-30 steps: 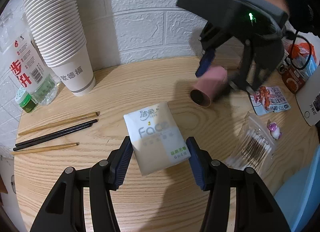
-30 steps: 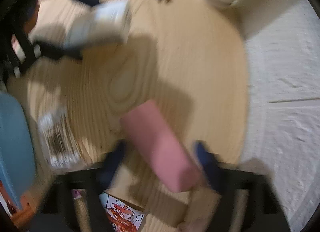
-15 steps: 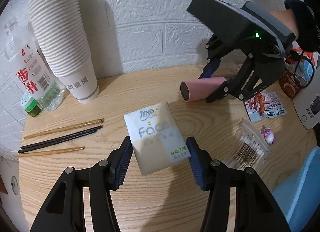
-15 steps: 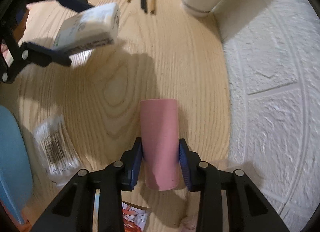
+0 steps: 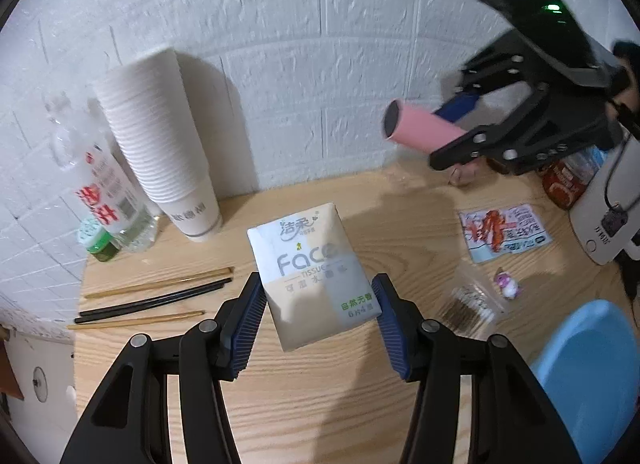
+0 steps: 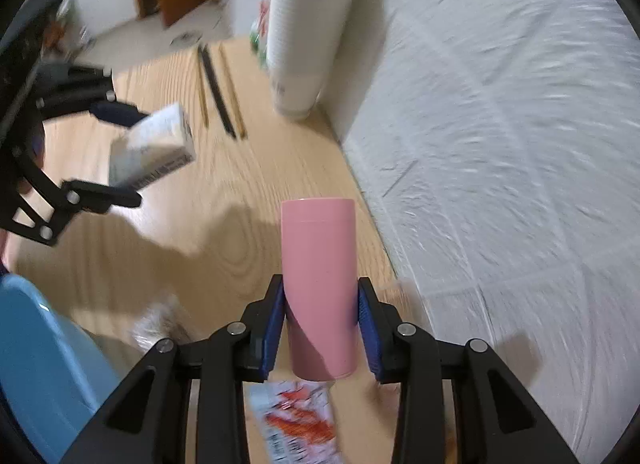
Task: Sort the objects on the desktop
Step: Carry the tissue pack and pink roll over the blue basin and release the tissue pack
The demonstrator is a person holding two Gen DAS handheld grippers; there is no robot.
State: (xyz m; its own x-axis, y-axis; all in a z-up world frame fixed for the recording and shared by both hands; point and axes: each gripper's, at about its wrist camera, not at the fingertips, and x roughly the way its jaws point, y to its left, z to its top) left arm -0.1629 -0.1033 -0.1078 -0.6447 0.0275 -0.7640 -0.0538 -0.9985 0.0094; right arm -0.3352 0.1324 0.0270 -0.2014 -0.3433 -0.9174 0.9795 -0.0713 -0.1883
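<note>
Both items have now risen clear of the table point(image 5: 304, 416): left gripper point(image 5: 318, 314) clamps the tissue pack point(image 5: 310, 276), right gripper point(image 6: 320, 328) clamps the pink tube point(image 6: 318, 264), ready for sorting.

A light wooden bench point(image 5: 304, 396) is set against a white brick wall. At its back left a cup stack point(image 5: 160, 144) is stood, with a clear bottle point(image 5: 104, 192) just beside it and a green cap point(image 5: 94, 238) in front of the bottle. Four chopsticks point(image 5: 156, 300), two tan and two black, are laid side by side nearer the front left. On the right, a printed packet point(image 5: 506, 232), a bag of swabs point(image 5: 472, 304) and a small wrapped sweet point(image 5: 506, 284) are laid near one another.
</note>
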